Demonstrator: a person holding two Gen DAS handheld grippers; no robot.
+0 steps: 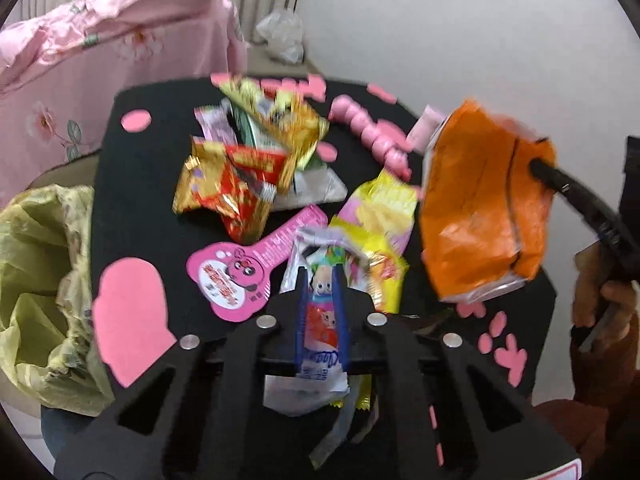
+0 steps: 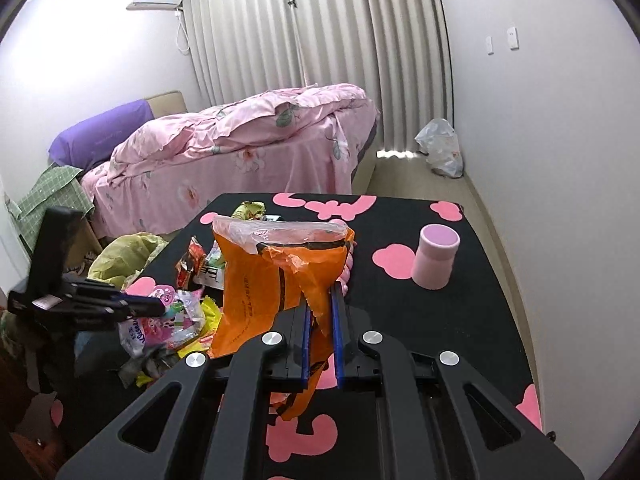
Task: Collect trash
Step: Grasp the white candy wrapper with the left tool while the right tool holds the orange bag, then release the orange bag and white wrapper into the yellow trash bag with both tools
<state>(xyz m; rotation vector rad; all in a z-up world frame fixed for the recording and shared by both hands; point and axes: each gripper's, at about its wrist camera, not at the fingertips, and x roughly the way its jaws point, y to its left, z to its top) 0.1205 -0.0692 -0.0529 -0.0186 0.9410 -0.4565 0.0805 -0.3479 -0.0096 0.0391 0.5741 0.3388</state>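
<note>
My left gripper [image 1: 322, 280] pinches a white cartoon-printed wrapper [image 1: 320, 312] at lower centre of its view, lying among the wrapper pile [image 1: 256, 168] on the black table [image 1: 120, 168]. My right gripper [image 2: 322, 308] has its 2 fingers pressed onto an orange bag [image 2: 276, 276], lifted clear at frame centre. The yellow-green bin bag [image 1: 40, 264] sits at left, probably open; blur hides its rim.

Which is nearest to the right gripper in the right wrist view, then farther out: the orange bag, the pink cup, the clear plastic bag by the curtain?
1. Orange bag: clamped in the right gripper.
2. Pink cup: on the table, right of the gripper.
3. Clear plastic bag: on the floor beside the curtain.
</note>
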